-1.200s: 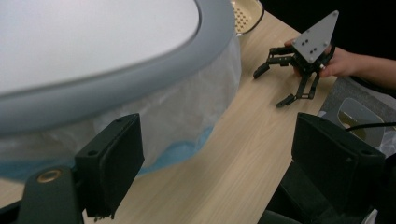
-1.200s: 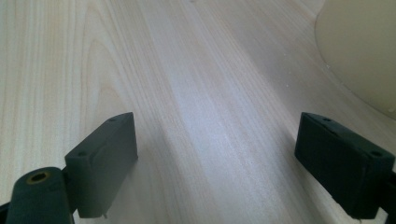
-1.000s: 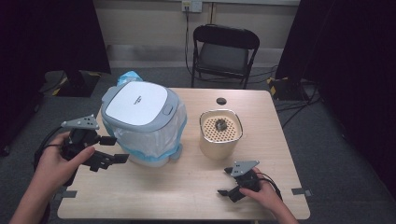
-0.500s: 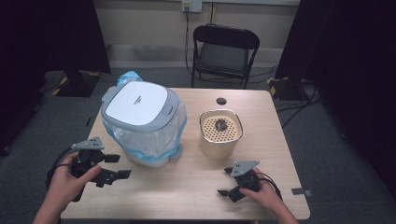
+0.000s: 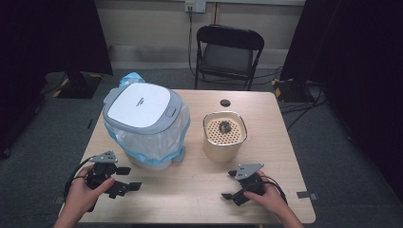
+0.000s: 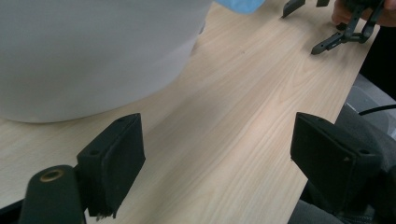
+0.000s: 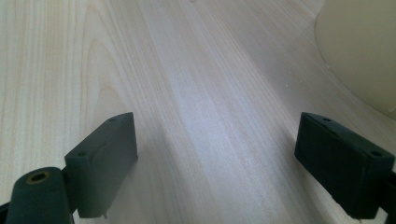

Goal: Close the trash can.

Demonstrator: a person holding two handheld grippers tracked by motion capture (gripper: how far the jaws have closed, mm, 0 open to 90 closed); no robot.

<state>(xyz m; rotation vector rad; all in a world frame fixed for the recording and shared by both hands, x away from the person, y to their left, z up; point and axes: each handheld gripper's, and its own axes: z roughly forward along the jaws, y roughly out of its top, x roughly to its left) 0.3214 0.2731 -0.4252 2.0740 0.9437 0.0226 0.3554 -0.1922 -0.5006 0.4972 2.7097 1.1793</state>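
Note:
A white bin (image 5: pixel 142 121) with a grey-rimmed lid and a blue-edged plastic liner stands at the table's left. To its right stands a beige canister (image 5: pixel 224 140) with a perforated top and a dark lump on it. My left gripper (image 5: pixel 129 178) rests low at the front left, just in front of the bin, jaws open and nothing between them. In the left gripper view the left gripper (image 6: pixel 217 158) is open over bare wood, with the bin's white wall (image 6: pixel 84 56) close on the left. My right gripper (image 5: pixel 228 185) sits open at the front right; the right gripper (image 7: pixel 217 158) is empty, with the canister (image 7: pixel 364 46) at the upper right.
The wooden table (image 5: pixel 199 199) has a small black disc (image 5: pixel 225 102) near its far edge. A black folding chair (image 5: pixel 228 52) stands behind the table. The table's front edge runs close under both hands. The right hand's gripper (image 6: pixel 345 28) shows far off in the left gripper view.
My left gripper has come down from beside the bin's wall toward the tabletop at the front left, still open. The right gripper has stayed put.

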